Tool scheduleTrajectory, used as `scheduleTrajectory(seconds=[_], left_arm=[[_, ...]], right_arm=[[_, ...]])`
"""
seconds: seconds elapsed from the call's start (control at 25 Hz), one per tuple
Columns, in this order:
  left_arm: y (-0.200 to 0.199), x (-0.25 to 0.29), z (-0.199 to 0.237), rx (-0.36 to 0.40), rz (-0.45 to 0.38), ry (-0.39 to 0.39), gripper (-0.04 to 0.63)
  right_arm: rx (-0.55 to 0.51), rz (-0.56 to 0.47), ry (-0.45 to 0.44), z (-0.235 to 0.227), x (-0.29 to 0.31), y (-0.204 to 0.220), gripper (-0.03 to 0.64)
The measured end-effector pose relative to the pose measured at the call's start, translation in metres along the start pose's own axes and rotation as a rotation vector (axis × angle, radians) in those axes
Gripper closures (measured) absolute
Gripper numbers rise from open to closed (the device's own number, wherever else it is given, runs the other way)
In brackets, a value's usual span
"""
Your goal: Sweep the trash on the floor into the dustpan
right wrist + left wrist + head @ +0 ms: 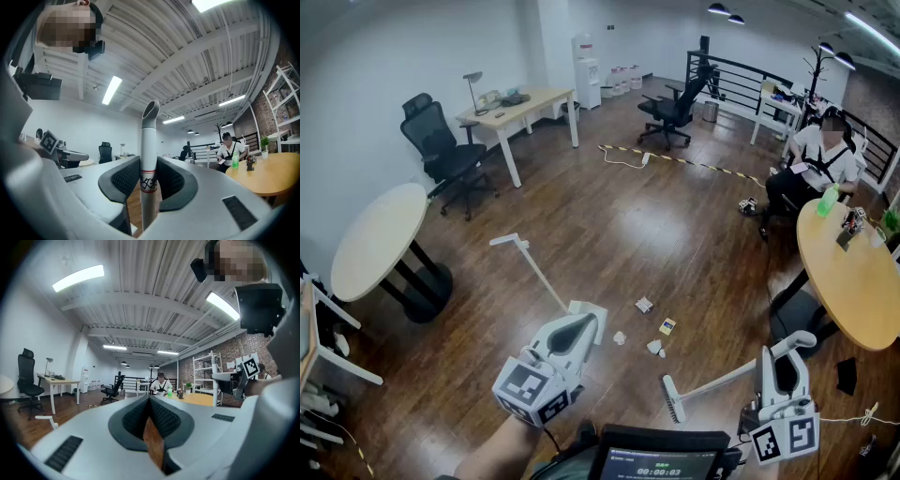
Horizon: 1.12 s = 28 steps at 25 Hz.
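Several scraps of trash (644,305) lie on the wooden floor, among them a yellow-marked bit (667,326). A white dustpan (587,308) rests left of them, its long handle (539,272) running up-left along the floor. My left gripper (574,328) hovers just in front of the pan, hiding part of it. Its jaws are shut on nothing, and only a sliver of floor shows between them (151,401). My right gripper (787,349) is shut on the broom handle (149,154). The brush head (674,398) sits on the floor below the trash.
A round table (375,239) stands at the left and another (853,281) at the right, where a person (811,159) sits. Office chairs (445,155) and a desk (520,108) are farther back. A taped cable (675,159) crosses the floor.
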State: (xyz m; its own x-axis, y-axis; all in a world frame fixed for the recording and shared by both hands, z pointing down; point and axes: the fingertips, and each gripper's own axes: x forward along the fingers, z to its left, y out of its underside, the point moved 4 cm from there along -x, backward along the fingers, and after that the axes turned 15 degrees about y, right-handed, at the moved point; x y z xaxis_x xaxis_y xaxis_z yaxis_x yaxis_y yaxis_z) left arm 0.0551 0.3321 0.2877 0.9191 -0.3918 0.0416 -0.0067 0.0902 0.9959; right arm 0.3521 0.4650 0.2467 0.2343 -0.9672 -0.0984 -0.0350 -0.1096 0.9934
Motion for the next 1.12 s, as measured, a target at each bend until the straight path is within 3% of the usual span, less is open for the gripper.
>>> scheduleTrajectory(seconds=[0.44, 0.92, 1.12], left_arm=[[0.005, -0.037, 0.036, 0.013, -0.021, 0.008, 0.591], [0.014, -0.134, 0.153, 0.017, -0.021, 0.041, 0.591], [0.013, -0.138, 0.191, 0.001, -0.013, 0.063, 0.591]], right_arm=[[-0.016, -0.002, 0.006, 0.05, 0.01, 0.011, 0.488], [-0.009, -0.008, 0.071, 0.172, 0.062, 0.036, 0.488], [-0.003, -0.018, 0.094, 0.2, 0.095, 0.03, 0.488]])
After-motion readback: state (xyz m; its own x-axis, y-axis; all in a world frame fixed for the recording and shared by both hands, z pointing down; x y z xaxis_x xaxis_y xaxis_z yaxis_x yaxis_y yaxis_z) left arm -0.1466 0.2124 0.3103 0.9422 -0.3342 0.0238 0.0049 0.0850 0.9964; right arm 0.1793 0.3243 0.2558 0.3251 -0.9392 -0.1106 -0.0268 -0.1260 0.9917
